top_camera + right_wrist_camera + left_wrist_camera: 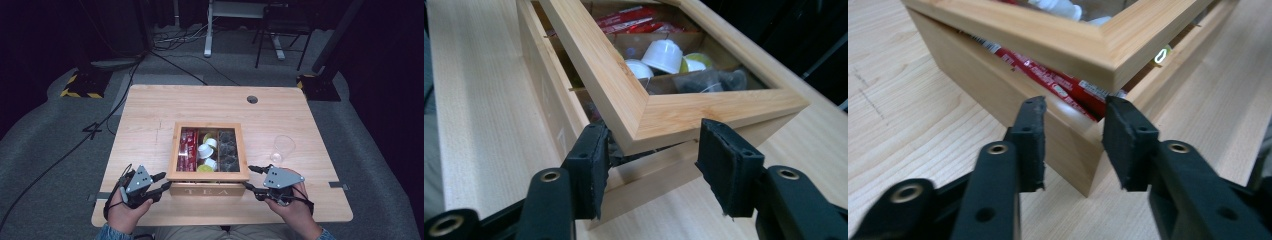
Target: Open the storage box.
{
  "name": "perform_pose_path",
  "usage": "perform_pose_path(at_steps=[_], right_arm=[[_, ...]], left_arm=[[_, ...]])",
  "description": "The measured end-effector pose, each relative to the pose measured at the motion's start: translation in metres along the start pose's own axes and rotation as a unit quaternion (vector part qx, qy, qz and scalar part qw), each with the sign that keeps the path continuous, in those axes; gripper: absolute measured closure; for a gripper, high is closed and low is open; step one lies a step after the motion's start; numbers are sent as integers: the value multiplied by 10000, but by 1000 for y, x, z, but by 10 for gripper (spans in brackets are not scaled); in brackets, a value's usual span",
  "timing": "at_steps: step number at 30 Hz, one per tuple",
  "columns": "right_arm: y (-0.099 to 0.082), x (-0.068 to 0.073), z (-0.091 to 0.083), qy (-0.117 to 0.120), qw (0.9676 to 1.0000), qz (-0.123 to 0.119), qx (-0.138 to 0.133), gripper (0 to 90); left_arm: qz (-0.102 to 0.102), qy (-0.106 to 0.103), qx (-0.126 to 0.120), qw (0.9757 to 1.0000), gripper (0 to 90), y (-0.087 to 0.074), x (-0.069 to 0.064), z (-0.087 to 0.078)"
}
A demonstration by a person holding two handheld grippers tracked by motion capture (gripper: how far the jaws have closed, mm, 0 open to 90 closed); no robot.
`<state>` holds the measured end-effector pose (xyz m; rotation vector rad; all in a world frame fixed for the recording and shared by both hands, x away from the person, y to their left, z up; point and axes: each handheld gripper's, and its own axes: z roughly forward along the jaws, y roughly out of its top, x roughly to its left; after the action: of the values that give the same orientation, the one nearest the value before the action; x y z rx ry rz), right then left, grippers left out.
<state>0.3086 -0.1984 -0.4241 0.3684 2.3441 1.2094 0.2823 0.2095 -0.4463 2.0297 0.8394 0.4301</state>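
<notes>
Now the left gripper (159, 182) sits at the near left corner of the wooden tea box (207, 190), its jaws apart with the corner of the box between them and neither pad pressing on the wood; the right gripper (254, 180) is at the near right corner, its jaws likewise parted, one beside the front edge of the lid (208, 175) and the other just clear of its side, so I see no firm clamp there; the glass-paned lid stands lifted a little off the box at the front, a gap showing under it in both gripper views; through the pane lie red packets (187, 149), white and yellow capsules (207, 151) and dark sachets (228, 148), each in its own compartment; the box rests near the front middle of a pale wooden table (150, 115), with a clear plastic cup (282, 148) standing to its right, well apart; a round cable hole (252, 99) marks the far side of the tabletop; beyond lies grey carpet, black cables (75, 145) trailing across it, a yellow-and-black striped base (80, 87) and white desk legs (207, 35) in the dim room.
</notes>
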Motion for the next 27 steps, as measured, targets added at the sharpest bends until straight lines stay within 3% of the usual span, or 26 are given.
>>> perform_pose_path(at_steps=[2,4,7,15,27], right_arm=[[3,1,-2,-68,9999,-86,21,480],[8,1,-4,-149,9998,-162,29,493],[17,-1,-8,-308,9990,-336,-1,495],[44,-25,-17,-357,9983,-383,-261,497],[61,-52,-17,-157,9985,-194,-482,516]], left_arm=[[-196,147,-63,9997,457,-2,1,3],[-351,232,-97,9991,402,-3,3,3],[-345,356,-94,9987,360,-4,5,2],[-352,387,-95,9986,354,-4,7,2],[-340,443,-23,9984,346,-6,9,3]])
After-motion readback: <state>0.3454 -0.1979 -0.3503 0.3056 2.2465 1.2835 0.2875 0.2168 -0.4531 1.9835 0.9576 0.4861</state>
